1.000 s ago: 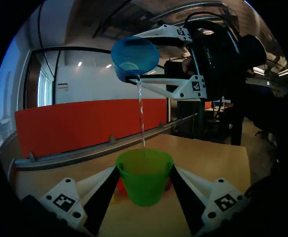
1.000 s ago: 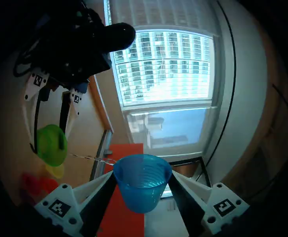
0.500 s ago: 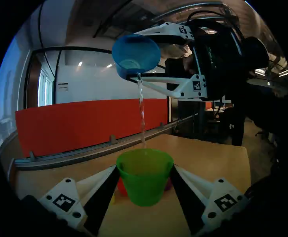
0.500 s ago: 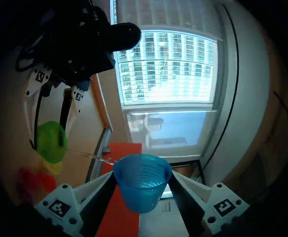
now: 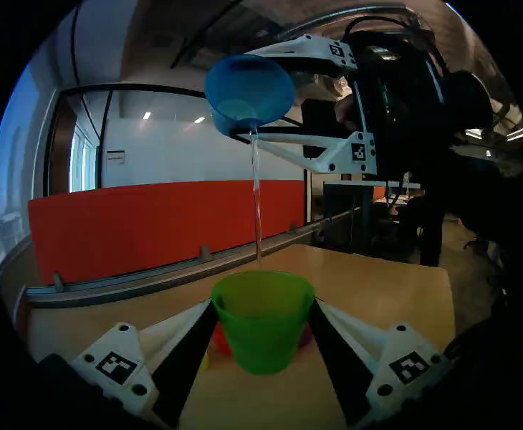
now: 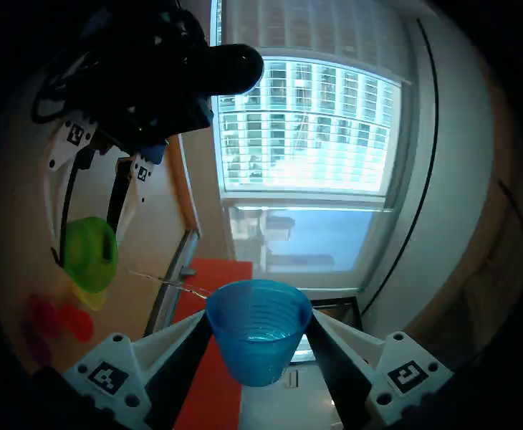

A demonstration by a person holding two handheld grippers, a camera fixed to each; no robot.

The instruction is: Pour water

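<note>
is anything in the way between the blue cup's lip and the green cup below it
Nothing visible is. The thin stream of water falls from the tilted blue plastic cup through open air down to the open mouth of the green plastic cup below.

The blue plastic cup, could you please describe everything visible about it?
The translucent blue plastic cup, tapered with ribbed walls, is clamped in the right gripper and tipped sideways, high above a green plastic cup. It holds a little water; a thin stream falls from its rim toward the green one.
</note>
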